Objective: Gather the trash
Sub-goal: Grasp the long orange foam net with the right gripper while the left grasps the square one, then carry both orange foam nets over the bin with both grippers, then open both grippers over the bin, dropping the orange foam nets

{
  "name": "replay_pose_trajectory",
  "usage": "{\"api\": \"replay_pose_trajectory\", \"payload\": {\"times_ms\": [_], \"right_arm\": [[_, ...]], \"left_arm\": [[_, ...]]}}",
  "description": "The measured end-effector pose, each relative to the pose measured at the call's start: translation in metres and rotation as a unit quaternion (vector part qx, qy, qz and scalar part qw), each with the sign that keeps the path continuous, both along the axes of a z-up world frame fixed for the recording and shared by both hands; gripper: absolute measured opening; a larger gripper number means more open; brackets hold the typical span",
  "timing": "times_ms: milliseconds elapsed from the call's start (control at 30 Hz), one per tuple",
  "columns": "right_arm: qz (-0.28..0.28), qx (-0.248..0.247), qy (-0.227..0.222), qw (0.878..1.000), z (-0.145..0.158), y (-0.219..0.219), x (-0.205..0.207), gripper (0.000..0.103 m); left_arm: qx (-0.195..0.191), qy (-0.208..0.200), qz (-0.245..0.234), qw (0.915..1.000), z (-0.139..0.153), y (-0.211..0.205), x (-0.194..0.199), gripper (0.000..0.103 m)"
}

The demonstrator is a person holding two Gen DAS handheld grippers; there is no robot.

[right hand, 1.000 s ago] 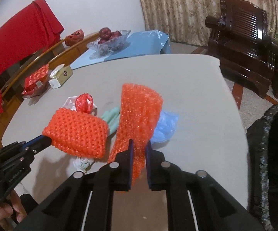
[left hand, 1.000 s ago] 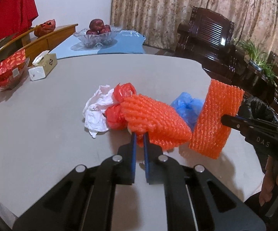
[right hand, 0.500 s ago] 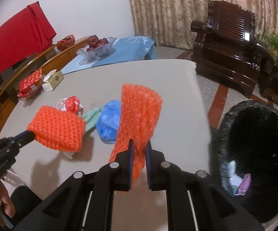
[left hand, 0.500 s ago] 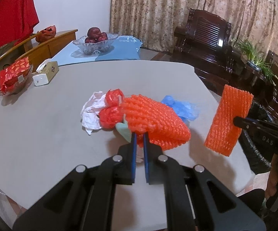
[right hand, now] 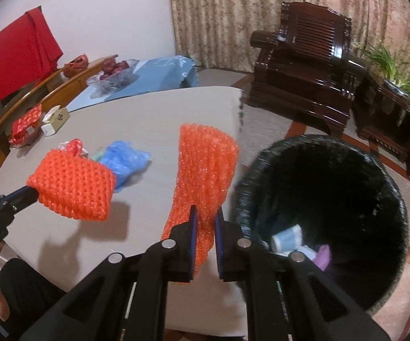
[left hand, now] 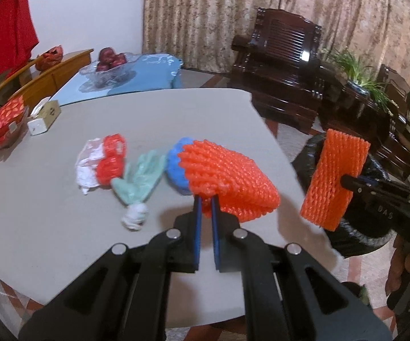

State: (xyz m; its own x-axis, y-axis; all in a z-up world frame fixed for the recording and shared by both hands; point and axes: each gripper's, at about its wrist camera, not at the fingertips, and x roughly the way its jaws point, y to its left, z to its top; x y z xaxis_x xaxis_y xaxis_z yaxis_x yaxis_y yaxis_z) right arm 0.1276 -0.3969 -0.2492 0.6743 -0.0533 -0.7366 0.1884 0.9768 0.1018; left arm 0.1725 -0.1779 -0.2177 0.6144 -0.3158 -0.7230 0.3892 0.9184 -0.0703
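Clamping an orange foam net (right hand: pixel 205 170), the right gripper (right hand: pixel 204 221) has swung off the table (right hand: pixel 153 119) toward the black bin (right hand: pixel 318 199) just beside it. Left gripper (left hand: pixel 205 203), pinching its own net sleeve (left hand: pixel 225 182), trails over the table edge, leaving bags and tissue behind; both drops look close.

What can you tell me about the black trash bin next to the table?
The black trash bin is round, open-topped and lined with a crinkly black bag folded over its rim. It stands upright on the patterned floor beside the grey table's edge. A few scraps lie inside: pale blue, white and purple. Nothing visibly touches its rim.
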Motion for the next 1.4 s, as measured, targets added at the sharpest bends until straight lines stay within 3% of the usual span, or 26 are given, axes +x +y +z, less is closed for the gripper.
{"api": "replay_pose_trajectory", "payload": {"times_ms": [600, 967, 1267, 1333, 1400], "right_arm": [[-0.071, -0.01, 0.004, 0.997, 0.0, -0.119, -0.054, 0.011], [-0.106, 0.003, 0.033, 0.994, -0.044, -0.191, -0.065, 0.011], [-0.111, 0.012, 0.048, 0.993, -0.071, -0.21, -0.064, 0.011], [-0.109, 0.013, 0.059, 0.992, -0.078, -0.214, -0.063, 0.013], [-0.117, 0.016, 0.071, 0.991, -0.083, -0.22, -0.061, 0.028]], "left_arm": [[-0.006, 0.012, -0.078, 0.9969, -0.007, -0.149, -0.032, 0.006], [0.015, 0.025, -0.094, 0.9951, -0.03, -0.217, -0.027, 0.006], [0.041, 0.051, -0.103, 0.9925, -0.064, -0.265, -0.025, 0.007], [0.05, 0.062, -0.098, 0.992, -0.075, -0.274, -0.022, 0.013], [0.06, 0.059, -0.092, 0.9922, -0.081, -0.279, -0.022, 0.043]]}}
